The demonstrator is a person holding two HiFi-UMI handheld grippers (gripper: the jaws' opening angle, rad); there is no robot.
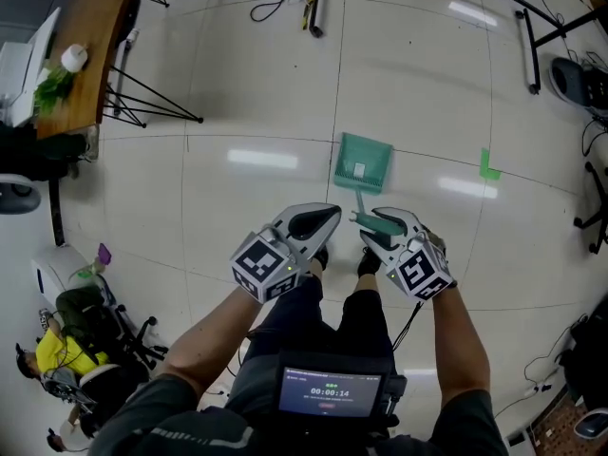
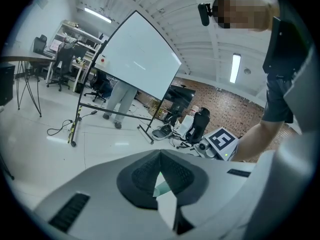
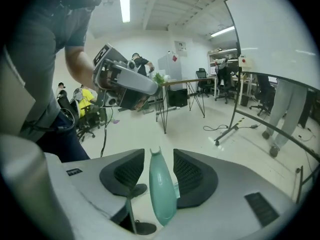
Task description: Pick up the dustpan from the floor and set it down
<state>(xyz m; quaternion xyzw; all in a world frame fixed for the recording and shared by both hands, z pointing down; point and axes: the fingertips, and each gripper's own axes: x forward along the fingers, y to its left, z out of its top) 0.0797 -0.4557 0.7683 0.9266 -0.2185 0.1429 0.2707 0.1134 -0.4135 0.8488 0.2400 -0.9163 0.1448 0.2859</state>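
The right gripper point(image 3: 159, 158) is standing with its jaws apart. The dustpan point(image 1: 362, 162) handle is lying between the pads, clear of both. The pan is resting on the floor point(image 1: 228, 207) at 11 o'clock of that gripper. The left gripper point(image 2: 160, 155) is showing its jaws together, with nothing held. The gripper body is hiding the handle's near end. The pan's white label point(image 1: 359, 169) is too small to read.

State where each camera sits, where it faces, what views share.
Head view: on the person's head, facing down at the dustpan; forearms, left gripper, right gripper show.
Left gripper view: on the left gripper, facing a whiteboard; right gripper shows.
Right gripper view: on the right gripper, dustpan handle between open jaws; left gripper shows.
Head and right gripper views share the dustpan.
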